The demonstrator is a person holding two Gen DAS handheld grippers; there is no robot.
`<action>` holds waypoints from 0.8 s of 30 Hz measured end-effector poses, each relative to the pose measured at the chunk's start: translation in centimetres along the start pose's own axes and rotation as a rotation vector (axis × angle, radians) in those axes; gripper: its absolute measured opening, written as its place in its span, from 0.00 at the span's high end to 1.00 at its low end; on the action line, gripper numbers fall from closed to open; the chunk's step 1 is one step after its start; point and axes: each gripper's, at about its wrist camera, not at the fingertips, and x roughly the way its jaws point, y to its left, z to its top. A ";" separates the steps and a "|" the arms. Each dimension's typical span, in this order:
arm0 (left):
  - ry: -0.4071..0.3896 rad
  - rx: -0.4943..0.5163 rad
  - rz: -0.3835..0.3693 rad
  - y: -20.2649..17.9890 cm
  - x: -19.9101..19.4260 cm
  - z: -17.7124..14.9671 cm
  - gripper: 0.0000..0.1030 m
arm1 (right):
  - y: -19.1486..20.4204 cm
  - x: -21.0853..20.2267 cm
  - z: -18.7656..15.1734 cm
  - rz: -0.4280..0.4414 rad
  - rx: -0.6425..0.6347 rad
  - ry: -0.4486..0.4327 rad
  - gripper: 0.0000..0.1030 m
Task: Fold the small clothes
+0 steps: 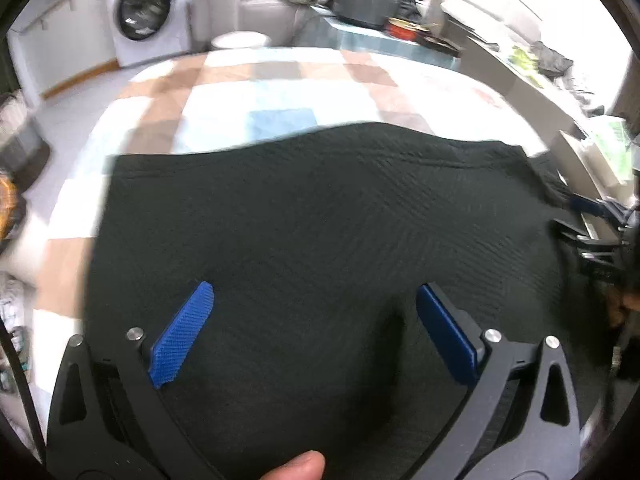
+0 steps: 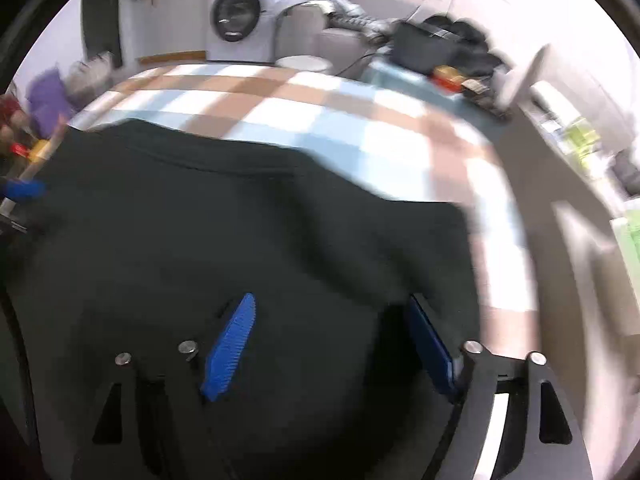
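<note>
A black textured garment [image 1: 320, 216] lies spread on the table's checked cloth [image 1: 248, 92]. My left gripper [image 1: 314, 288] hovers over the garment's near part, its blue pads [image 1: 182, 336] wide apart and nothing pinched between them. In the right wrist view the same garment [image 2: 224, 224] fills the lower half, with a raised fold toward its right edge. My right gripper [image 2: 332, 298] stands open above it, and its right pad [image 2: 432, 348] sits near that edge. Each gripper shows at the other view's rim: the right gripper [image 1: 592, 216] and the left gripper [image 2: 20, 190].
A washing machine [image 1: 146, 10] stands beyond the table, with a white round stool [image 1: 240, 40] beside it. A side surface at the back right holds a dark pot [image 1: 368, 4] and clutter. A fingertip [image 1: 296, 468] shows at the bottom edge. Checked cloth [image 2: 360, 120] lies bare behind the garment.
</note>
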 end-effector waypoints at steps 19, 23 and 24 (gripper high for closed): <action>0.024 -0.096 0.177 6.6 -3.5 -5.3 0.01 | -6.3 -3.3 -6.9 0.124 0.240 0.045 0.48; 0.006 -0.106 0.186 6.6 -5.8 -7.0 0.01 | -5.5 -3.6 -6.7 0.181 0.229 -0.002 0.89; 0.001 -0.109 0.189 6.7 -6.5 -7.6 0.01 | -5.4 -3.5 -6.4 0.169 0.219 -0.011 0.90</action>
